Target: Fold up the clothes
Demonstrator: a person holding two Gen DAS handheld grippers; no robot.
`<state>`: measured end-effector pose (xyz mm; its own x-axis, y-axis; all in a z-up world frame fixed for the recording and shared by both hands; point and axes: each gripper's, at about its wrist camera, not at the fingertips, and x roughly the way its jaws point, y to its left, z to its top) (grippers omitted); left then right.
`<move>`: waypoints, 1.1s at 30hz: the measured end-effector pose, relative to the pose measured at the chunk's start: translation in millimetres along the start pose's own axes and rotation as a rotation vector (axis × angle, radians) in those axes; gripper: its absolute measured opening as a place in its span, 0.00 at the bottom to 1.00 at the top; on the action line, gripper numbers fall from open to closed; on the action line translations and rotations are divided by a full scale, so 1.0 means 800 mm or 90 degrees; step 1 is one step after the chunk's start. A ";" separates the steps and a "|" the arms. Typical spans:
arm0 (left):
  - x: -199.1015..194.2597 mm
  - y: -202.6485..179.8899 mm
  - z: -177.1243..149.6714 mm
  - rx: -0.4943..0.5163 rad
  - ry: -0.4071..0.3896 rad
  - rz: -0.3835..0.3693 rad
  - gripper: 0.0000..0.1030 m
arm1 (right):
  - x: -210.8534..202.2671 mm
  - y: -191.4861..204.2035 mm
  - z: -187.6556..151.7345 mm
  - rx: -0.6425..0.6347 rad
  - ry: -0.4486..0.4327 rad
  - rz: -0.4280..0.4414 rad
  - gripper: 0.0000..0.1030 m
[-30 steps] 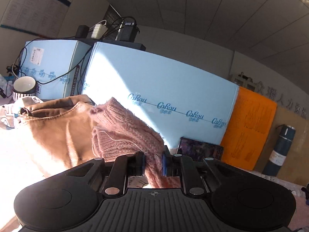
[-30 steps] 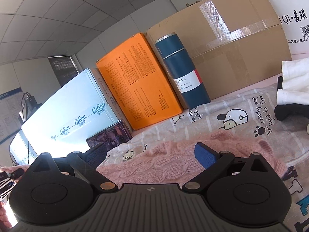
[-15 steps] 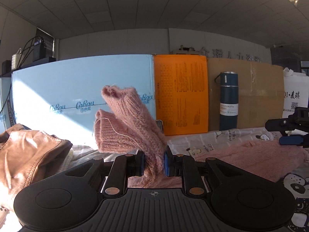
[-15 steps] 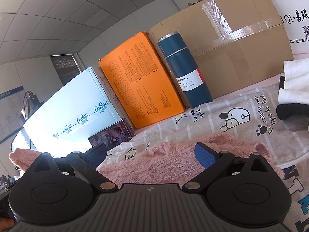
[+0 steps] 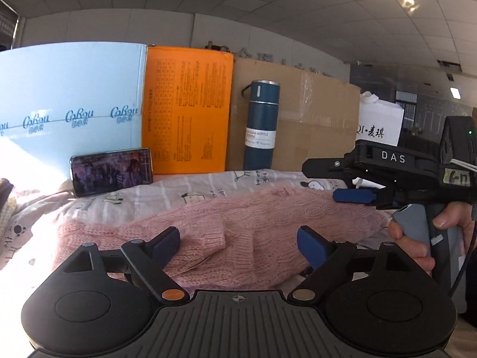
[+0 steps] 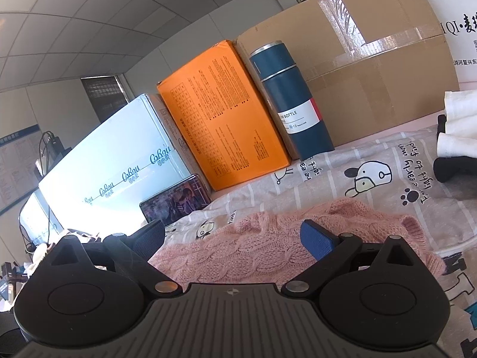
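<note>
Pink cable-knit sweater (image 5: 253,223) lies spread on the cartoon-print sheet (image 6: 372,161) covering the worktop, in front of the blue vacuum bottle (image 5: 261,125), which stands upright against the cardboard box (image 5: 316,113). One sleeve (image 5: 205,232) lies folded across the body of the sweater, its ribbed cuff resting on the knit on the side away from the bottle — a placement consistent with a sleeve-in fold, which narrows the garment before the body is folded.

Left gripper (image 5: 238,241): jaws spread wide, holding nothing, positioned low over the sleeve cuff with one blue pad on each side of it. Judged from this, the sleeve is laid down and free of the gripper.

Right gripper (image 6: 232,237): jaws likewise wide open and empty, hovering above the sweater's edge nearer the bottle's right-hand side — a position that suits taking the next edge or sleeve.

A phone (image 5: 111,171) leans against the light-blue box (image 5: 68,98), left of the bottle; the orange box (image 5: 186,110) stands between them, clear of the fold area.
</note>
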<state>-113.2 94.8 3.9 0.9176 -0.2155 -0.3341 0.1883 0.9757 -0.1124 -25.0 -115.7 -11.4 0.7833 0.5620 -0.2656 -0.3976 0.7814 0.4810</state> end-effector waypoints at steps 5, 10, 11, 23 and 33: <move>0.012 -0.004 -0.005 -0.035 0.048 -0.057 0.89 | 0.001 0.000 -0.001 -0.002 0.003 -0.001 0.95; 0.031 0.007 -0.013 -0.069 0.106 -0.062 0.91 | 0.002 0.001 -0.001 -0.004 0.007 0.002 0.95; 0.024 0.010 -0.011 -0.082 0.086 -0.071 0.91 | 0.002 0.001 -0.001 -0.003 0.010 0.004 0.95; -0.040 0.128 -0.016 -0.404 -0.055 0.181 0.95 | 0.008 0.008 -0.008 0.036 0.096 0.190 0.93; -0.024 0.143 -0.027 -0.457 0.003 0.085 0.95 | 0.067 0.024 -0.030 0.206 0.276 0.225 0.93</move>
<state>-116.4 209.7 -22.7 0.9146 -0.0982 -0.3923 -0.2030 0.7276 -0.6553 -2.0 -63.9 -36.3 0.3407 0.8821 -0.3254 -0.3797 0.4457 0.8107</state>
